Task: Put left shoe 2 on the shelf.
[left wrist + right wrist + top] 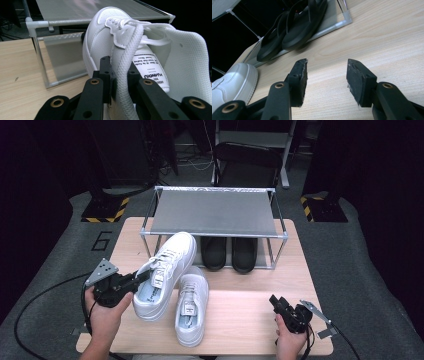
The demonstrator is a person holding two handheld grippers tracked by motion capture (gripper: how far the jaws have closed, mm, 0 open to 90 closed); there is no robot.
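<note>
Left gripper point(117, 75) pinching my lifted white sneaker's point(120, 42) padded collar, right gripper point(327, 75) wide, two sneakers, two black slippers point(292, 27).

left hand-held gripper point(141, 277) gripping white sneaker point(165, 270)

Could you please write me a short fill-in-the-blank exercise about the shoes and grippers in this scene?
1. The left gripper is shut on the collar of a ____ sneaker.
2. The right gripper has its jaws ____, with nothing between them.
3. The pair of black slippers sits on the ____ shelf of the rack.
4. The second sneaker lies flat on the wooden ____.

Missing words: white; open; lower; table
</note>
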